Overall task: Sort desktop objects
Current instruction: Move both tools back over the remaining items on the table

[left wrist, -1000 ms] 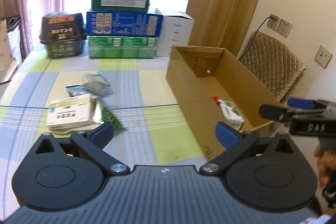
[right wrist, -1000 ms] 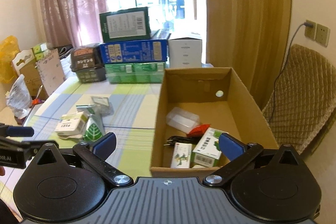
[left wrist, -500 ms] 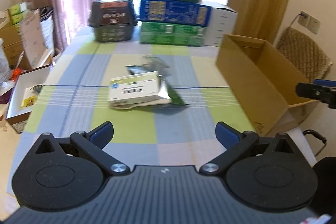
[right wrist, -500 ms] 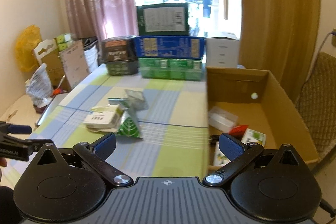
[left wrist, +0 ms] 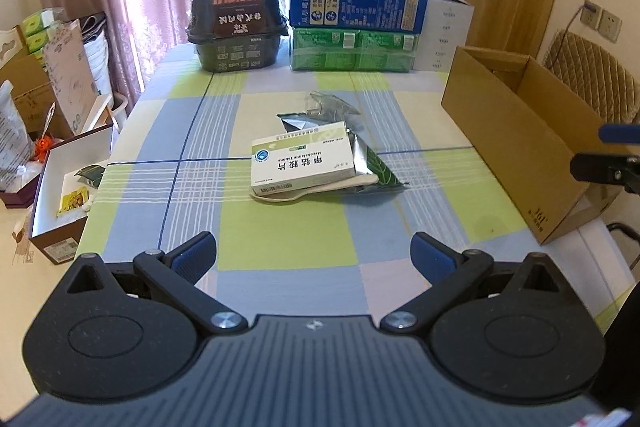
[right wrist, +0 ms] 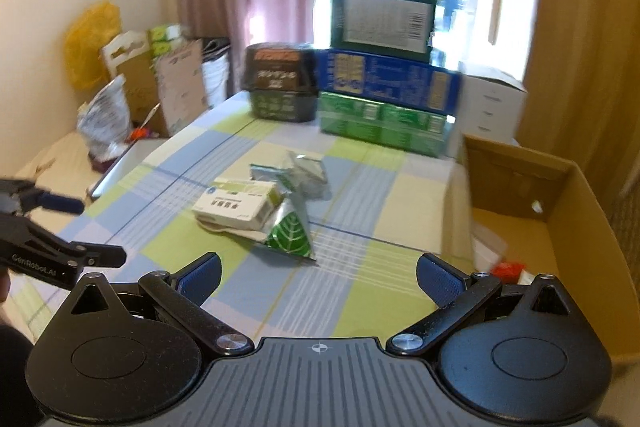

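A white medicine box lies mid-table on a pale spoon and a green leaf-print pouch, with silvery wrappers behind. The pile also shows in the right wrist view, box and pouch. My left gripper is open and empty, short of the pile. My right gripper is open and empty, near the open cardboard box, which also shows in the left wrist view. Inside it I see a clear tub and something red.
Stacked cartons and a dark noodle bowl stand along the table's far edge. A small open white box sits off the table's left side among bags. A quilted chair stands behind the cardboard box.
Both grippers have swung left, away from the cardboard box and toward the pile in the middle of the table. Both stay open and empty.
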Tool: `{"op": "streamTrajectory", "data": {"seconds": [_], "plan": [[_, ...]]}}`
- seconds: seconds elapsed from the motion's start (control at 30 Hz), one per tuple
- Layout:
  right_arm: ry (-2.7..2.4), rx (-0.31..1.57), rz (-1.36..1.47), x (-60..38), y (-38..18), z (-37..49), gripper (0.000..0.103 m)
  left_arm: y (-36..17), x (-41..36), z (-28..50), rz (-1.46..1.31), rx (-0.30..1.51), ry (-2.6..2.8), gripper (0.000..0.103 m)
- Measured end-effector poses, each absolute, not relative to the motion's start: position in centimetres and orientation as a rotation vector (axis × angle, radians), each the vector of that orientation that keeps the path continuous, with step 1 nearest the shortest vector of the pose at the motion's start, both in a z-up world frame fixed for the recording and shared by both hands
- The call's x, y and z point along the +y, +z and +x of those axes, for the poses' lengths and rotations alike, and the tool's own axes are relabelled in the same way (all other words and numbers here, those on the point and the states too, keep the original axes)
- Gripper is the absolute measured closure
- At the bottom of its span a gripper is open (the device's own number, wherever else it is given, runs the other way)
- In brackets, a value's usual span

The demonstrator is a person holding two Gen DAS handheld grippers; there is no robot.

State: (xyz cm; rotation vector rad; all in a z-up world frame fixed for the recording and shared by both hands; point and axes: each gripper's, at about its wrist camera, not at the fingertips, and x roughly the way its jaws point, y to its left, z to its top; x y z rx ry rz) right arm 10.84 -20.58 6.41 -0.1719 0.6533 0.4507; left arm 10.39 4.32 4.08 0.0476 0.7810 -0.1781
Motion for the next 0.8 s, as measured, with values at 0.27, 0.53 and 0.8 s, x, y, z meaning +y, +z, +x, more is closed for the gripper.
{"op": "streamTrajectory", "data": {"seconds": [0.27, 0.53, 0.8], "plan": [[0.68, 0.652, -0.397, -15.2, 4.8, 14.8, 0.002, 2.2, 5.8, 13.1, 0.168, 0.822, -0.259, 0.002], [0.875, 0.681, -0.65, -10.1, 1.6, 20.1, 0.002, 0.7, 7.2, 16.6, 0.449, 0.789, -0.397, 0.002], [0.997, 0.715, -0.809, -5.6, -1.8, 24.6, 0.002, -0.9, 8.2, 20.5, 0.608, 0.785, -0.529, 0.002]]}}
